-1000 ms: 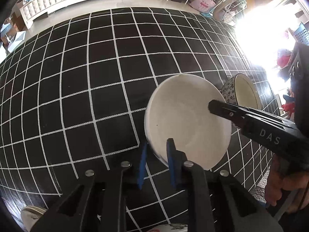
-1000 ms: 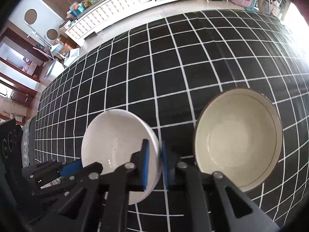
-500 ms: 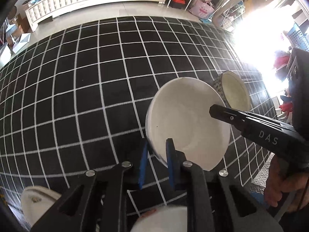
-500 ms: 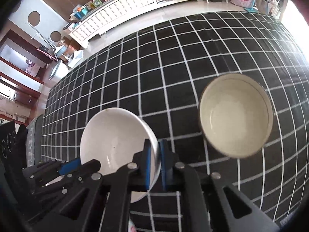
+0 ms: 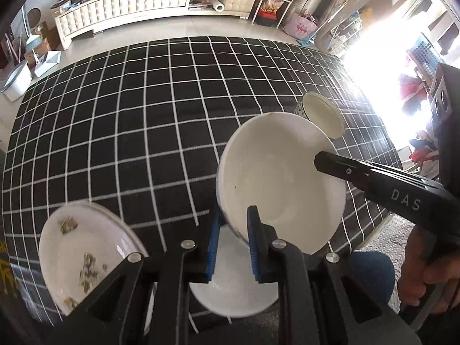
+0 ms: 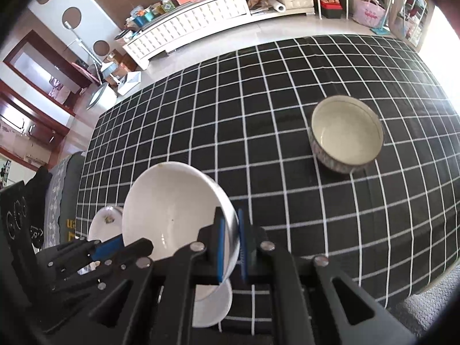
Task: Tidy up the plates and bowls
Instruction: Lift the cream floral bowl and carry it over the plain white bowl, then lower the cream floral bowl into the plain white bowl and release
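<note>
Both grippers are clamped on one plain white bowl (image 5: 280, 189), holding it tilted in the air above the table. From the left wrist camera, the left gripper (image 5: 234, 247) has its blue-padded fingers (image 5: 214, 247) pinched over the near rim of the bowl, one pad inside and one outside. From the right wrist camera, the right gripper (image 6: 230, 248) grips the right rim of the same bowl (image 6: 169, 210) in the same manner, its blue pads close together with only the bowl wall between them. In the left view, the black body of the right gripper reaches in from the right, with a person's hand (image 5: 417, 270) around its handle at the lower right edge.

Directly below the lifted bowl sits a second white dish (image 5: 233, 284), partly hidden by the gripper. To its left lies a white plate with a floral pattern (image 5: 80, 256), near the table's near edge.

Farther off to the right, well apart from the lifted bowl, a cream-lined bowl with a patterned outside (image 6: 346, 133) stands upright on the table.

All of these are over a black tablecloth with a white grid (image 6: 258, 132). Beyond the far edge of the table are a pale floor and a long white quilted cabinet (image 6: 187, 23) with clutter on top.
</note>
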The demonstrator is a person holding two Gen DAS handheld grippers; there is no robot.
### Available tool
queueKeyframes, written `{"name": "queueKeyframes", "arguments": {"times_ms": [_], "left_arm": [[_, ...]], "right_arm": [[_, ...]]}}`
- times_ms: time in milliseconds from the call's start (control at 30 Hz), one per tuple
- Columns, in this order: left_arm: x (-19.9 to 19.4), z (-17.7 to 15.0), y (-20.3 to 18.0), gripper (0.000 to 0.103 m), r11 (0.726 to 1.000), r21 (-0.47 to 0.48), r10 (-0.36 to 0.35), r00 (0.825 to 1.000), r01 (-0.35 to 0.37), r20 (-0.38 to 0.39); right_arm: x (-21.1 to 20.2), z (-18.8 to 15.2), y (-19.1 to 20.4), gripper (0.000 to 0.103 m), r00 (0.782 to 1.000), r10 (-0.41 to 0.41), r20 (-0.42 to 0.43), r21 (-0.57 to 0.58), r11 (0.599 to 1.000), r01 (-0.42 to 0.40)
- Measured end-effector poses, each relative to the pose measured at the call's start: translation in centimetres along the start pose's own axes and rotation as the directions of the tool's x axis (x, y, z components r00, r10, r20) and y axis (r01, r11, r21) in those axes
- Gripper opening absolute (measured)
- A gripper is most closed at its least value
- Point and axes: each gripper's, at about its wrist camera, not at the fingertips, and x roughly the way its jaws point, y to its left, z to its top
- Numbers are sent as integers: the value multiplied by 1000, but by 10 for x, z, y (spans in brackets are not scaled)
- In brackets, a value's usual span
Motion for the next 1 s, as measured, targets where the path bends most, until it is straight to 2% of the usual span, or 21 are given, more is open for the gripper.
{"name": "queueKeyframes", "arguments": {"times_ms": [233, 333, 533, 1000], "left_arm": [[-9, -36, 5, 17, 1000, -17, 12, 1000, -12, 11], [-19, -52, 18, 17, 1000, -24, 12, 1000, -12, 3], [-14, -73, 19, 16, 999, -38, 19, 1000, -19, -7], [2, -82, 27, 16, 998, -47, 34, 999, -35, -22]], "right_arm": [[2, -34, 10, 12, 999, 5, -32, 5, 1000, -4], [8, -48, 12, 12, 998, 8, -57, 12, 1000, -8], [20, -67, 14, 12, 995, 1, -96, 18, 1000, 1], [41, -79, 13, 12, 992, -14, -125, 21, 1000, 17]]}}
